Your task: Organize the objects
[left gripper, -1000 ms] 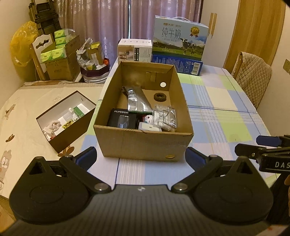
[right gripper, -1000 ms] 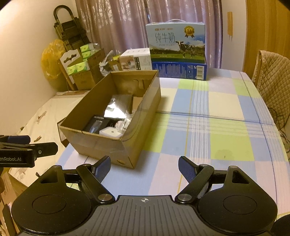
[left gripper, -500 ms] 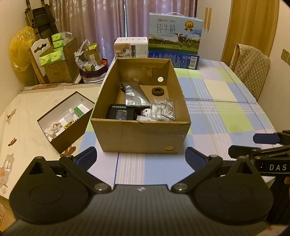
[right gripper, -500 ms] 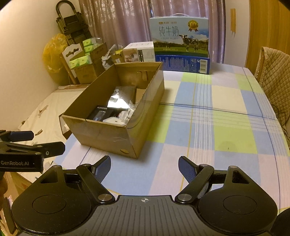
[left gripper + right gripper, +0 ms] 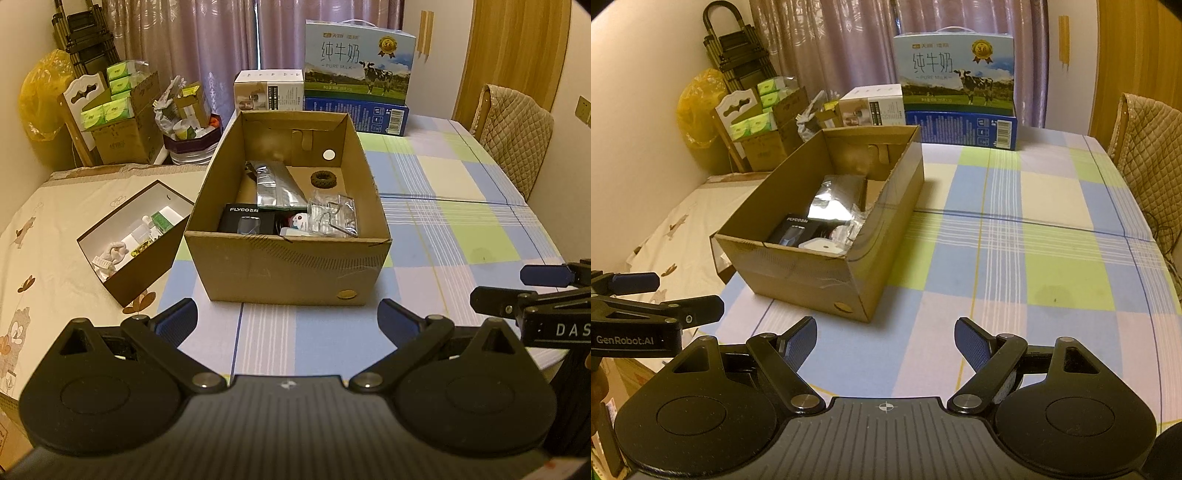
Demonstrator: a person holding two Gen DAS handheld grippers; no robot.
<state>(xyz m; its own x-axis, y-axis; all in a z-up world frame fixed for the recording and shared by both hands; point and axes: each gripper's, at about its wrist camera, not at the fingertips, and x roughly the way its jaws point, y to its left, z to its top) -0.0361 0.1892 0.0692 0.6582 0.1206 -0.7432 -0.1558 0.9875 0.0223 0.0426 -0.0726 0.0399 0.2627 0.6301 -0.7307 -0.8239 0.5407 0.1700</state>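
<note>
An open cardboard box [image 5: 288, 266] stands on the checked tablecloth [image 5: 461, 236]; it also shows in the right wrist view [image 5: 812, 273]. Inside lie a black FLYCO box [image 5: 245, 221], a silver foil pouch [image 5: 277, 184], a clear plastic bag [image 5: 332, 218], a small white item [image 5: 295, 230] and a dark ring [image 5: 324, 180]. My left gripper [image 5: 286, 319] is open and empty, in front of the box. My right gripper [image 5: 884, 341] is open and empty, in front and to the right of the box.
A small brown box [image 5: 136, 240] with white items sits left of the cardboard box. A milk carton case [image 5: 356, 77] and a white carton [image 5: 267, 90] stand at the table's far end. A padded chair [image 5: 517, 136] is at the right. Boxes and clutter [image 5: 122, 118] stand far left.
Both grippers have pulled back and up from the cardboard box, which now looks smaller and farther. Both stay open and empty.
</note>
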